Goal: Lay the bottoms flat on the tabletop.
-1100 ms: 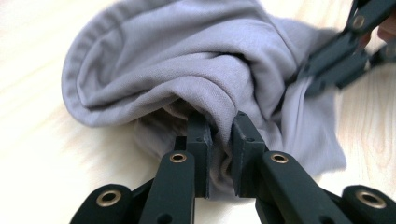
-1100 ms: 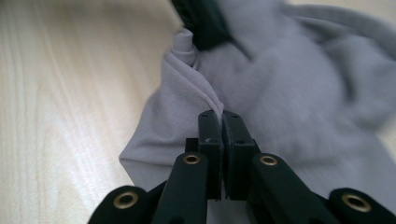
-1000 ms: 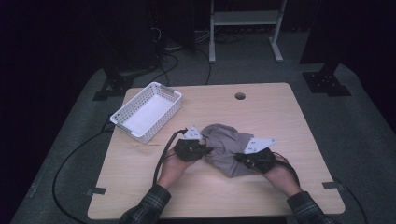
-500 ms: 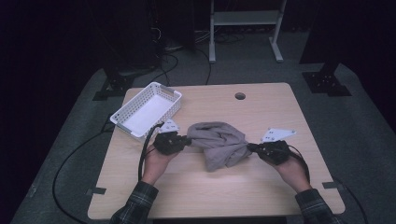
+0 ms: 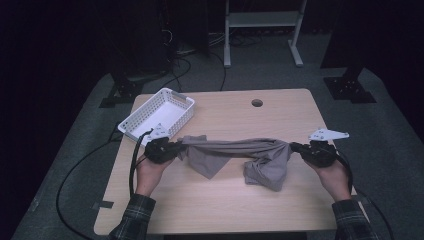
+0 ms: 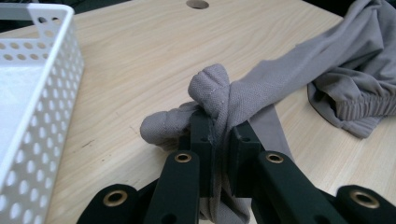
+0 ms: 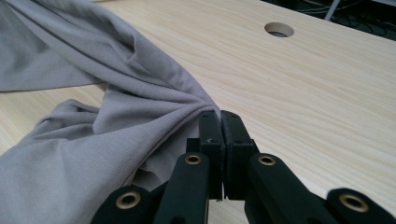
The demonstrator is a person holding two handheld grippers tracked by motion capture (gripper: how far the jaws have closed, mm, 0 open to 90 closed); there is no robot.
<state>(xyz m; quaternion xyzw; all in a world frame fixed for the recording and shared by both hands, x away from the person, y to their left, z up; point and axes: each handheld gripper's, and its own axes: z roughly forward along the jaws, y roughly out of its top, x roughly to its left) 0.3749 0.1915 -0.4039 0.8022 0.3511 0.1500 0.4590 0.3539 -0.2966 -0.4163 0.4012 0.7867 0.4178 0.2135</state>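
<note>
Cloth [image 5: 235, 150] hangs stretched between both clamped tools, hiding each tool's pad faces.

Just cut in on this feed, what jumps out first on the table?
A grey garment is stretched in a band across the middle of the wooden table, with loose folds sagging onto the top. Each end is clamped: the left tool pinches a bunched end near the white perforated basket, and the right tool grips the other end near the table's right edge. A round hole sits in the far part of the tabletop.
</note>
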